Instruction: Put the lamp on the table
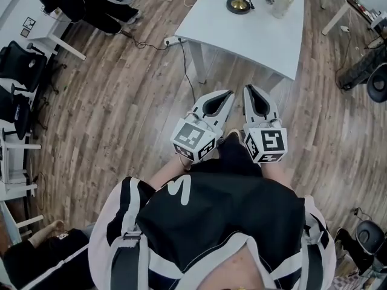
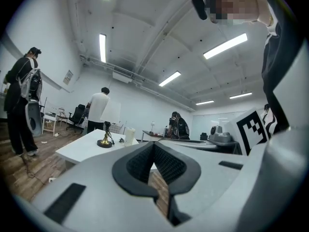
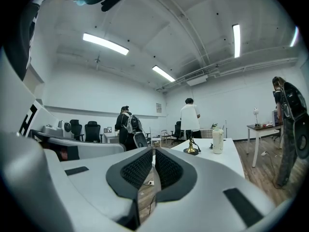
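The lamp [image 1: 239,2], with a brass base and a black cord, stands on the white table [image 1: 242,32] at the top of the head view. It also shows far ahead in both gripper views, as lamp [image 2: 105,135] and lamp [image 3: 191,148]. My left gripper [image 1: 228,94] and right gripper [image 1: 249,90] are held side by side close to my body, over the wooden floor and well short of the table. Both point toward the table. The left gripper [image 2: 154,145] is shut with nothing in it, and the right gripper [image 3: 154,152] is shut and empty too.
A white jar [image 1: 282,0] stands beside the lamp. A power strip [image 1: 172,40] with cables lies on the floor by the table leg. Black office chairs [image 1: 91,2] and desks line the left. Several people stand around, one [image 3: 289,124] close on the right.
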The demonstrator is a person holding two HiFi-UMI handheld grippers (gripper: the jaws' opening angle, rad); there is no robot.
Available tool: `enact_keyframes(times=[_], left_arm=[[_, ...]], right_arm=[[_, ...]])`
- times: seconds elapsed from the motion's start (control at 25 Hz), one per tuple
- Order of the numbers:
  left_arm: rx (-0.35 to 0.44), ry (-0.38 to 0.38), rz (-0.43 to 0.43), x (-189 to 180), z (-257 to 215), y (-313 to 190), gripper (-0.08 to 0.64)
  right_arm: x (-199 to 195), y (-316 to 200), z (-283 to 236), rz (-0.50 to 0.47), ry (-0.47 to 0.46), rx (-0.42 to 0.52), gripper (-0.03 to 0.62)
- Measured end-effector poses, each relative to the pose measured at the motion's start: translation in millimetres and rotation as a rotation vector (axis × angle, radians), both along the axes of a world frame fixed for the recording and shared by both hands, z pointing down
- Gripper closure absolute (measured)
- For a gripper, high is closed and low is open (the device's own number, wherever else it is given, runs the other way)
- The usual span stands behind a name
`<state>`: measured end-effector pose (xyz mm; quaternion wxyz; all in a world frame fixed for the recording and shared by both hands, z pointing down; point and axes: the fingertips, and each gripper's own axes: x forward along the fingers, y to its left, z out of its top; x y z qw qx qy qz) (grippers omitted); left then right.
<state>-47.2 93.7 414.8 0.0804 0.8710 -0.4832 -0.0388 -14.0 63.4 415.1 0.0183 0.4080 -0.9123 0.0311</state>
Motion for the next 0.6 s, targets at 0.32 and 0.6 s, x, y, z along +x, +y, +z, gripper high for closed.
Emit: enact_keyframes(times=[0.32, 0.6], left_arm=[[0.017, -0.005, 0.023, 6, 0, 51, 0.558], [0.022, 0.011, 0.012, 4, -5, 67, 0.558]], right_arm=[[4, 59, -1, 0.030, -0.007, 0.015, 0.561], [6, 76, -2, 0.023, -0.015, 0.011, 0.570]])
